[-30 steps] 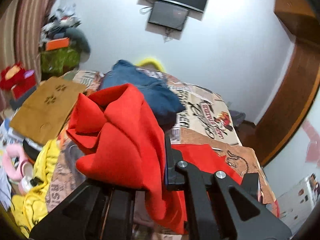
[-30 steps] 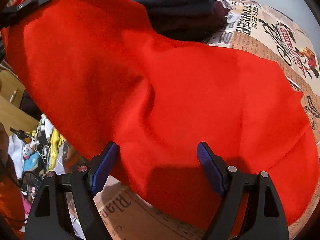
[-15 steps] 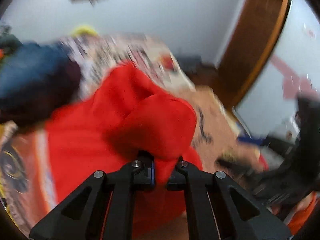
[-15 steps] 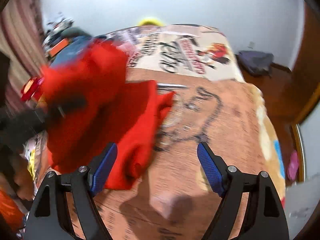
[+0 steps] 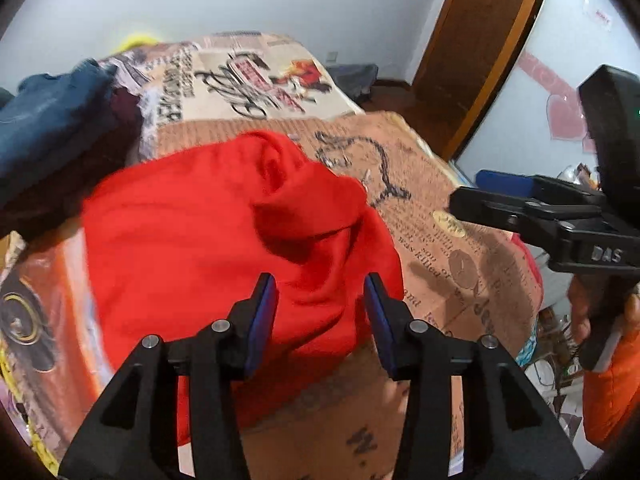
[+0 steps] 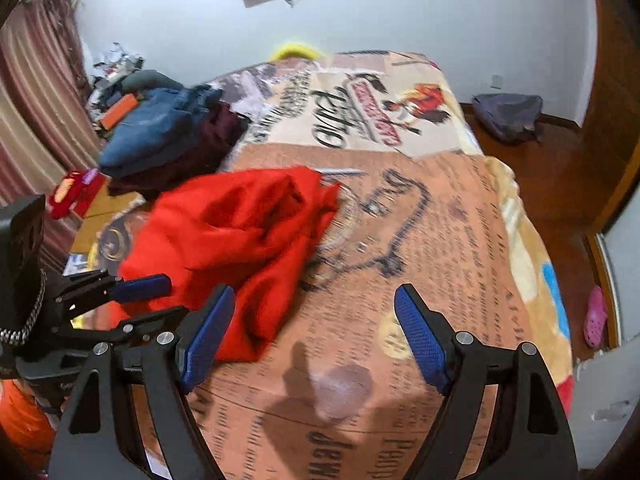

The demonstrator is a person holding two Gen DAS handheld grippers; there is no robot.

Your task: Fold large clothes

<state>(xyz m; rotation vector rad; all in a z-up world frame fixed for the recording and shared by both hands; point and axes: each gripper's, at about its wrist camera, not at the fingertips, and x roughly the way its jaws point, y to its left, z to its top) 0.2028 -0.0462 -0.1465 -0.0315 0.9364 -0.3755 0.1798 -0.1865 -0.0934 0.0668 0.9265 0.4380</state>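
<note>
A red garment (image 5: 224,232) (image 6: 240,224) lies in a crumpled heap on the printed bed blanket (image 5: 440,240) (image 6: 448,216). My left gripper (image 5: 320,312) (image 6: 178,296) hovers at its near edge. Its jaws are opening; red cloth shows between the blue pads (image 5: 262,312), but they do not press on it. My right gripper (image 6: 314,334) (image 5: 464,190) stands wide open over bare blanket just right of the garment, with nothing between its fingers.
Folded blue and dark maroon clothes (image 5: 48,120) (image 6: 160,132) are stacked behind the garment at the left. A grey bag (image 6: 508,116) and a pink shoe (image 6: 596,316) lie on the wooden floor. A person's orange sleeve (image 5: 608,392) is at the right.
My left gripper swung right and down, then let go of the red garment, which dropped into a heap. The right gripper drew back off the cloth and stayed open.
</note>
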